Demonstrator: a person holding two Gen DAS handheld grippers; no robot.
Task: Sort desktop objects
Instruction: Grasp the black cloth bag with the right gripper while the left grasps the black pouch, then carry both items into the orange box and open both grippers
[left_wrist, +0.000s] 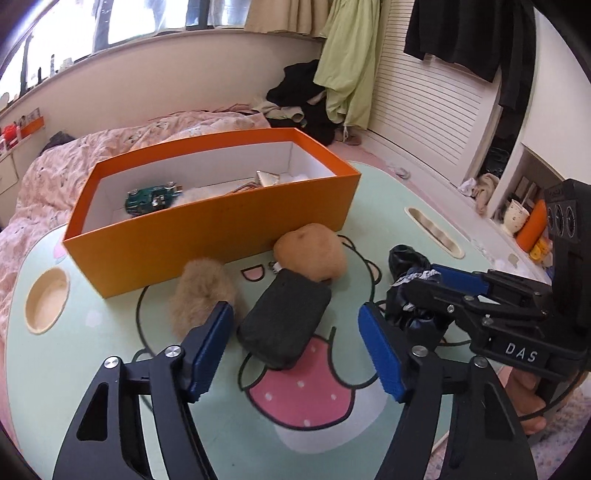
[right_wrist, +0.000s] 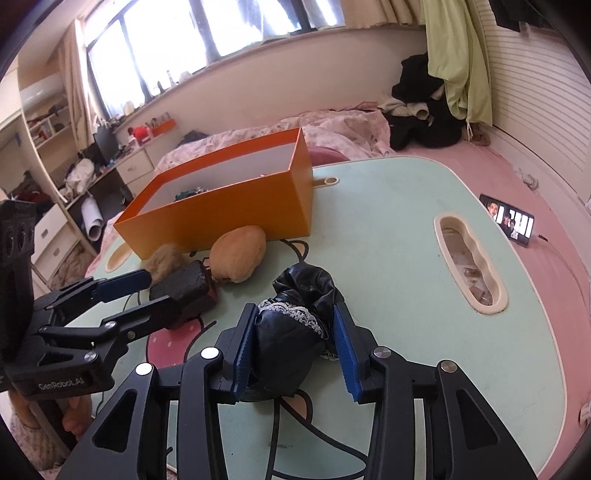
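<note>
An orange box (left_wrist: 207, 225) stands on the mint green lap table (left_wrist: 92, 365) and holds a green circuit board (left_wrist: 149, 199) and other small items. In front of it lie a tan furry piece (left_wrist: 201, 291), a brown plush (left_wrist: 310, 254) and a black pouch (left_wrist: 284, 325). My left gripper (left_wrist: 295, 354) is open, with the black pouch between its fingers. My right gripper (right_wrist: 293, 347) has its blue pads on both sides of a black leather, lace-trimmed item (right_wrist: 291, 332); the item (left_wrist: 410, 291) and this gripper (left_wrist: 417, 295) also show in the left wrist view.
The table has a round cup hole (left_wrist: 48, 299) at left and an oblong slot (right_wrist: 469, 258) at right. A phone (right_wrist: 511, 219) lies on the pink bed beyond the table's right edge. Clothes are piled by the wall (right_wrist: 421, 110).
</note>
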